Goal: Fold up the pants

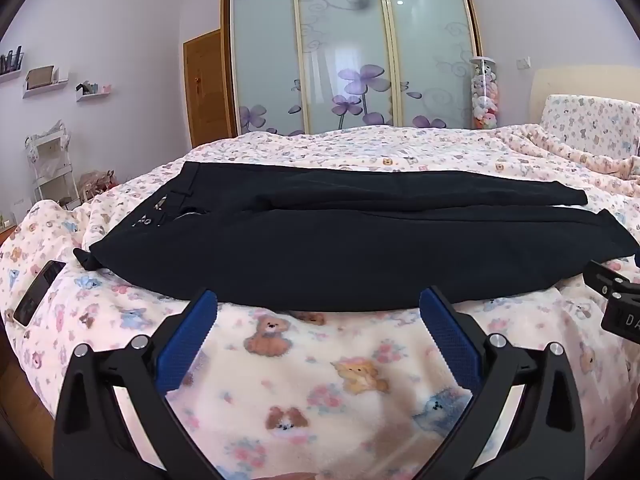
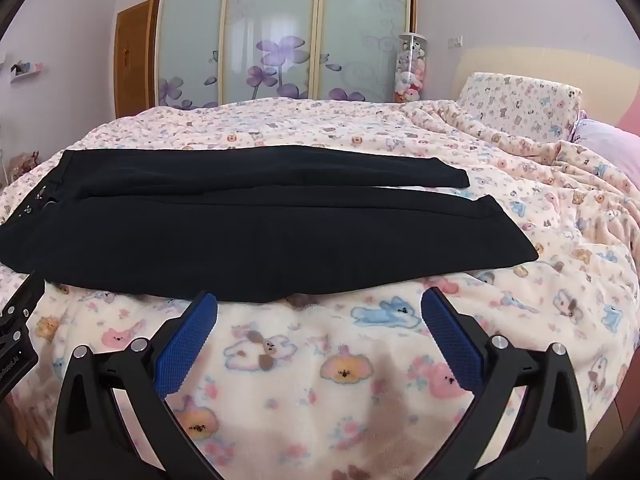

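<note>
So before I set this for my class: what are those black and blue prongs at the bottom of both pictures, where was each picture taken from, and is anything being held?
The prongs are the two fingers of a hand-held gripper: a person holds one such tool in each hand, with no robot arm involved. Each tool carries a wide-angle camera looking forward along its fingers, which is why the room bulges. One picture comes from the left hand-held gripper, the other from the right hand-held gripper. Both have blue pads spread wide apart, gripping nothing. On the bed, over a teddy-bear blanket, lie dark pants, spread flat with the waistband to the left and the leg ends to the right. A dark phone rests near the bed's left edge. Nothing is held yet.
</note>
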A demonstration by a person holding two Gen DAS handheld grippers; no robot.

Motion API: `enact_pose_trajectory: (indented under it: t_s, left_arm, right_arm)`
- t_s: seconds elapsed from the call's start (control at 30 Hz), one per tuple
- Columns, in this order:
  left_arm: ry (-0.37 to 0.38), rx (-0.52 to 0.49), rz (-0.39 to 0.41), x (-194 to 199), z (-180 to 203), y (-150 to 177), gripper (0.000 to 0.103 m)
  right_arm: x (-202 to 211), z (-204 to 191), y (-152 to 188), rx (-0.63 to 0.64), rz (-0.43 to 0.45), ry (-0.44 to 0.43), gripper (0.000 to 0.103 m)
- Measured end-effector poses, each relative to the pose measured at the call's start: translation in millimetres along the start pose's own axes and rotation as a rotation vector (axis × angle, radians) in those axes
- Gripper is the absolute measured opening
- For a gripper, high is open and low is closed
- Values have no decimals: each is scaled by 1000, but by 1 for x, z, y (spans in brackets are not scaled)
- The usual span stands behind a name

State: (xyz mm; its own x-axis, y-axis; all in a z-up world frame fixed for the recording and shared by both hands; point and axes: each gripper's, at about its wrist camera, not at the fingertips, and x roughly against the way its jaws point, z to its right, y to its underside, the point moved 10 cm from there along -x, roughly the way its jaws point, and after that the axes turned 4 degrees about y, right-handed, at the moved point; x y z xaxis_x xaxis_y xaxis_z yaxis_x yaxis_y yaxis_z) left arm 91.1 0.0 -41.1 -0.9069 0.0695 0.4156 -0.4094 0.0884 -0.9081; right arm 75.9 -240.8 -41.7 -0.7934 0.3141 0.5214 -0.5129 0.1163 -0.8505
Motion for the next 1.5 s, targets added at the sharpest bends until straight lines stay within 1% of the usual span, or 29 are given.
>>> enact_pose_trajectory:
  t_s: [0.3,1.5]
  left_arm:
    - [5,2,-11,0,-1,1,101]
    - [8,7,-15,-1,-1,1,101]
  right_arm:
    - [-1,0,1,0,-4,-1,102]
    - [-1,3,1,-3,-5,-1,102]
